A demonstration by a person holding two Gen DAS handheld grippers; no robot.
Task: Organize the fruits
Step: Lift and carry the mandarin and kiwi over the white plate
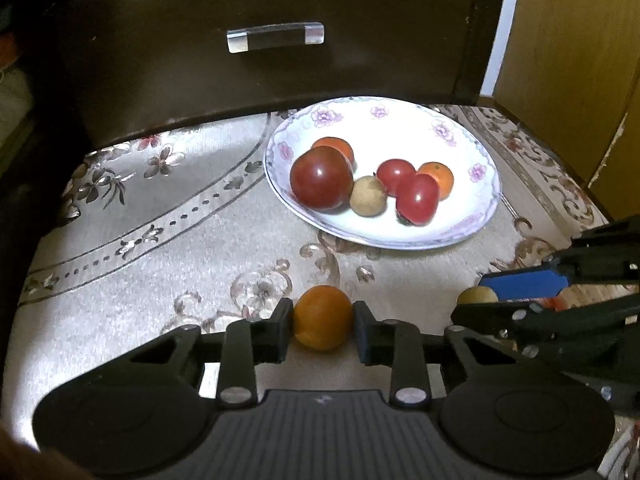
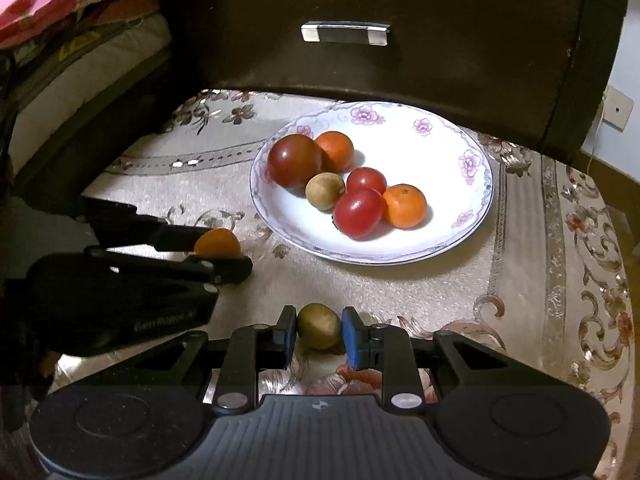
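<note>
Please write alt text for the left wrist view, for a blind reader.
The left gripper clasps a small orange fruit on a floral tablecloth. Beyond it, a flowered white plate holds six small fruits.

We see a white floral-rimmed plate (image 2: 472, 168) holding six fruits: a large dark-red tomato (image 2: 294, 160), two small red tomatoes (image 2: 359, 208), two oranges (image 2: 405, 205) and a tan longan (image 2: 324, 191). Off the plate lie an orange (image 1: 323, 317) and a brownish longan (image 2: 319, 326).
</note>
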